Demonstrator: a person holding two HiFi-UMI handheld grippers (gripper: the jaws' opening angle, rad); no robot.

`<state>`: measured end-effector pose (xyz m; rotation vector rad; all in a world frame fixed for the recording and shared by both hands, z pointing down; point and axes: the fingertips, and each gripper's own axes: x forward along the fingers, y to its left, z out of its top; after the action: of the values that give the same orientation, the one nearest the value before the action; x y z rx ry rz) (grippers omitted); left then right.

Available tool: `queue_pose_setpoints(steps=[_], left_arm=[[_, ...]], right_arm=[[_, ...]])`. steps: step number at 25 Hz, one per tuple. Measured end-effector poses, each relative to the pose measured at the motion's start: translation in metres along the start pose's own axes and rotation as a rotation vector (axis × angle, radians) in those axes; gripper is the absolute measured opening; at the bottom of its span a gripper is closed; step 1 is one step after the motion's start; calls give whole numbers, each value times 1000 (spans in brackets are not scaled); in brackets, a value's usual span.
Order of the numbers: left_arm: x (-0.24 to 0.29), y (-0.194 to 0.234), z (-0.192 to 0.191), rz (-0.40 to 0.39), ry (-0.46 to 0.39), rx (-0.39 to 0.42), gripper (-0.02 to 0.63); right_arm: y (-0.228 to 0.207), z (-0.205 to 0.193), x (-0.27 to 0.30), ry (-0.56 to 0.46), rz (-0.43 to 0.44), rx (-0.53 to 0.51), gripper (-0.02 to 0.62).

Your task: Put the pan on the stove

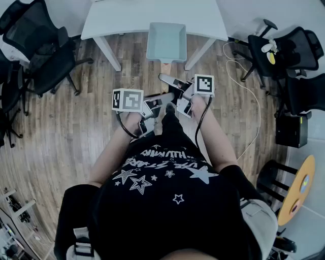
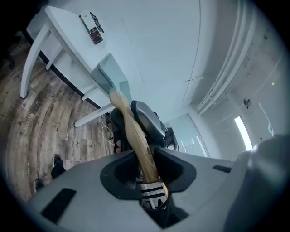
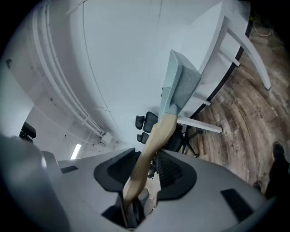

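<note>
Clamping its handle point(image 2: 132, 132), left tongs point(image 2: 147, 168) and right tongs point(image 3: 142, 176) hold the pan point(image 1: 166, 42) ahead.

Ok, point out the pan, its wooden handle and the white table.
pan point(image 1: 166, 41): head view, its inner floor.
wooden handle point(image 2: 136, 138): left gripper view, middle of the shaft.
white table point(image 1: 122, 18): head view, bare top.

White table point(image 1: 127, 15) on wood floor point(image 1: 66, 132) — black chairs point(image 1: 48, 56) around.

White table point(image 1: 152, 15) on wood floor point(image 1: 66, 132); small dark device point(image 2: 94, 31) on tabletop; office chairs point(image 1: 48, 61) on floor.
</note>
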<state>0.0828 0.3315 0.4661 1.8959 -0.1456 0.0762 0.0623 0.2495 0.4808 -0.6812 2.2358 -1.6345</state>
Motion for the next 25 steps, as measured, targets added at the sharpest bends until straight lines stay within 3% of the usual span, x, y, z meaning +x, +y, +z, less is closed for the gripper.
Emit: queue_pose_setpoints(steps=[10, 25], left_arm=[[1, 2, -1, 7, 32, 14, 104], [-9, 0, 7, 7, -16, 27, 106]], right_arm=[[-2, -1, 0, 0, -11, 9, 149], [7, -1, 13, 35, -1, -18, 149]])
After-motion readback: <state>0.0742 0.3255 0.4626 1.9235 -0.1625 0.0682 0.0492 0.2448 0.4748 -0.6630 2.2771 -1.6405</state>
